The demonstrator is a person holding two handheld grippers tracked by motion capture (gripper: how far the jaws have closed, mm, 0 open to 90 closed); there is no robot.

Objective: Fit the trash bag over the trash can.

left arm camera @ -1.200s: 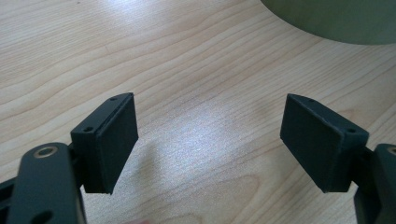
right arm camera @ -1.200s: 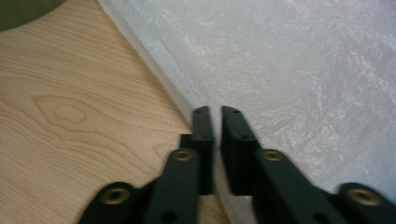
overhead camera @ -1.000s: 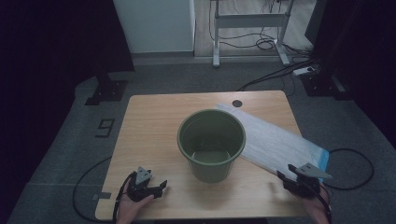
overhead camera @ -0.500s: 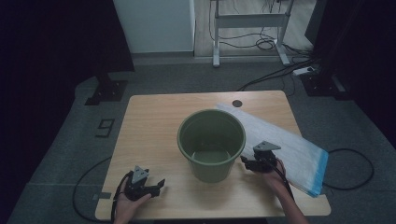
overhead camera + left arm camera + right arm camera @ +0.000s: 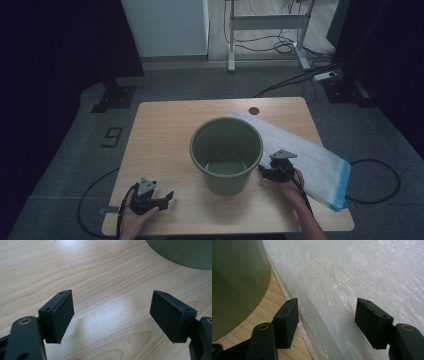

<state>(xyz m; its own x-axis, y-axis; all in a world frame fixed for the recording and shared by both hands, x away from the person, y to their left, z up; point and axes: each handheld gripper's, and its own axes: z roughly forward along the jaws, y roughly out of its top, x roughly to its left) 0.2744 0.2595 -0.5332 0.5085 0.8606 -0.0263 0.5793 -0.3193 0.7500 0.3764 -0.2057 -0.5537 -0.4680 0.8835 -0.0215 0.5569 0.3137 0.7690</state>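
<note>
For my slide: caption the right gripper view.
Open right gripper poised over the white plastic bag's edge, beside the green bucket.

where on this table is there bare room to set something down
The widest bare wood lies left of the green bucket, from the table far edge down to the left gripper. A narrower strip runs behind the bucket. The right side is crowded: the white plastic bag covers it, with the right gripper at its edge.

A wooden table (image 5: 165,130) carries a green bucket (image 5: 226,154) and white bag (image 5: 310,160).
</note>
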